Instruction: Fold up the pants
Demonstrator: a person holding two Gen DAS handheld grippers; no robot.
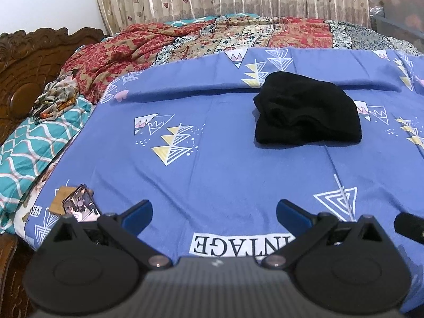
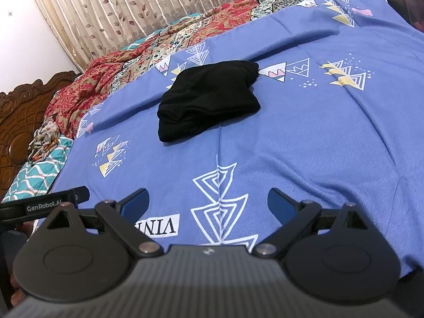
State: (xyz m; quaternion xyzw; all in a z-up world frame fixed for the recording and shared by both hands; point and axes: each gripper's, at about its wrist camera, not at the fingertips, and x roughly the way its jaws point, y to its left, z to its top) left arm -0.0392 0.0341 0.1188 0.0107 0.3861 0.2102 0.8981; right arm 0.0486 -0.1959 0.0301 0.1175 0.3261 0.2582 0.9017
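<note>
The black pants (image 1: pixel 307 111) lie folded into a compact stack on the blue patterned bedsheet (image 1: pixel 212 164), right of centre in the left wrist view. They also show in the right wrist view (image 2: pixel 209 103), left of centre on the sheet (image 2: pixel 304 145). My left gripper (image 1: pixel 214 213) is open and empty, held back near the bed's front edge, well short of the pants. My right gripper (image 2: pixel 208 202) is open and empty too, also near the front edge. The side of my left gripper (image 2: pixel 42 206) shows at the left of the right wrist view.
A phone (image 1: pixel 80 204) lies on a brown card at the sheet's front left corner. A red patterned quilt (image 1: pixel 159 42) is bunched along the far side. A teal blanket (image 1: pixel 31 145), a crumpled scarf (image 1: pixel 55 98) and the carved wooden headboard (image 1: pixel 23 61) are at left.
</note>
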